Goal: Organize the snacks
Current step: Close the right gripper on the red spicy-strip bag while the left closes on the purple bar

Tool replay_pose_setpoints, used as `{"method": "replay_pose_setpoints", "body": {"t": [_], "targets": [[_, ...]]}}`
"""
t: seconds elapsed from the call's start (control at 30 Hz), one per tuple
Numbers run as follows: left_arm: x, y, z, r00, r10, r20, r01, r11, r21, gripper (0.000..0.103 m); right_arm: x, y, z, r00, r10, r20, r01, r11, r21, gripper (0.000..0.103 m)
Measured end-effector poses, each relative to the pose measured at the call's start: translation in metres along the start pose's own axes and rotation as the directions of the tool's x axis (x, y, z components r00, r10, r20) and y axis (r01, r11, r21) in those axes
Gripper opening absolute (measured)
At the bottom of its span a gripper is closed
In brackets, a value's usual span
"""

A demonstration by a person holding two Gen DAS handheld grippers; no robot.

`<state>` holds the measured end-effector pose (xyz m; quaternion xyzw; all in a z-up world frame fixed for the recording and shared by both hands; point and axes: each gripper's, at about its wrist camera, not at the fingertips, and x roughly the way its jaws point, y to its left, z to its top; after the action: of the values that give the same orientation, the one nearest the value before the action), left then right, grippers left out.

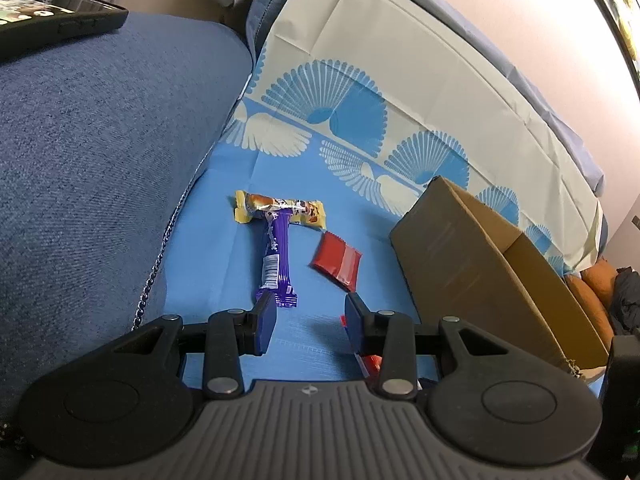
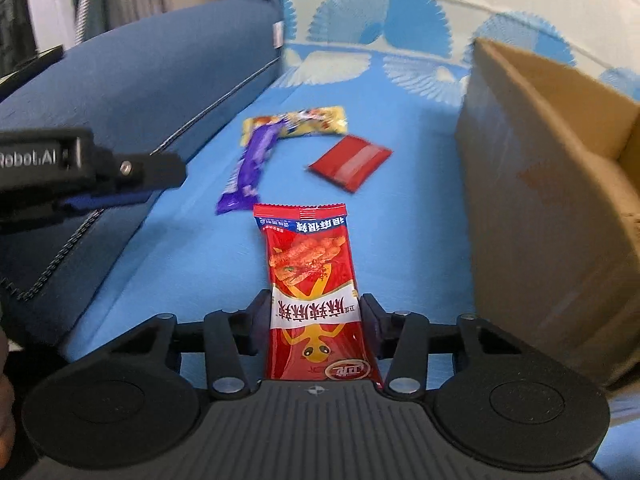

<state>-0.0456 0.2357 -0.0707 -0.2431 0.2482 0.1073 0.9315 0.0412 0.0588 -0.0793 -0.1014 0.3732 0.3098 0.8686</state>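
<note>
My right gripper is shut on a long red snack packet, whose sides meet both pads; the packet points away over the blue cloth. Beyond it lie a purple chocolate bar, a yellow bar under its far end, and a small red sachet. My left gripper hangs open just above the cloth with nothing between its fingers. Its left finger sits at the near end of the purple bar. The yellow bar and the red sachet lie ahead of it.
An open cardboard box stands on the right, close to the snacks. A blue sofa arm rises on the left, with a black phone on top. The patterned cloth runs up the sofa back.
</note>
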Motion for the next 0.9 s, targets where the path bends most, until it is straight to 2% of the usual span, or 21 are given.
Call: {"method": "replay_pose_setpoints", "body": {"t": [0.13, 0.37, 0.47, 0.53, 0.57, 0.8, 0.87, 0.9], "targets": [[0.003, -0.003, -0.001, 1.0, 0.021, -0.01, -0.02, 1.0, 0.017, 0.042, 0.006, -0.003, -0.003, 0.998, -0.034, -0.055, 0.035, 0.999, 0.024, 0.049], [0.019, -0.011, -0.001, 0.997, 0.078, -0.004, -0.077, 0.995, 0.055, 0.042, 0.007, -0.005, -0.002, 0.997, -0.029, -0.065, 0.033, 0.998, 0.056, 0.05], [0.037, -0.014, 0.004, 0.994, 0.106, -0.006, -0.105, 0.992, 0.063, 0.042, 0.007, -0.007, -0.001, 0.997, -0.02, -0.07, 0.026, 0.997, 0.073, 0.05], [0.053, -0.017, 0.008, 0.991, 0.131, -0.009, -0.13, 0.99, 0.062, 0.052, 0.009, -0.007, 0.0, 0.997, -0.015, -0.074, 0.021, 0.996, 0.082, 0.05], [0.061, -0.019, 0.009, 0.989, 0.15, -0.012, -0.149, 0.987, 0.064, 0.053, 0.01, -0.007, 0.001, 0.997, -0.013, -0.076, 0.02, 0.996, 0.085, 0.05], [0.11, -0.027, 0.017, 0.967, 0.25, -0.045, -0.243, 0.963, 0.121, 0.053, 0.013, -0.008, 0.002, 0.997, -0.005, -0.079, 0.012, 0.997, 0.081, 0.051], [0.117, -0.028, 0.018, 0.962, 0.265, -0.058, -0.256, 0.957, 0.134, 0.043, 0.013, -0.009, 0.001, 0.997, -0.001, -0.078, 0.007, 0.997, 0.081, 0.051], [0.119, -0.028, 0.018, 0.96, 0.273, -0.062, -0.261, 0.954, 0.15, 0.026, 0.013, -0.01, 0.001, 0.997, 0.001, -0.077, 0.005, 0.997, 0.081, 0.051]]}}
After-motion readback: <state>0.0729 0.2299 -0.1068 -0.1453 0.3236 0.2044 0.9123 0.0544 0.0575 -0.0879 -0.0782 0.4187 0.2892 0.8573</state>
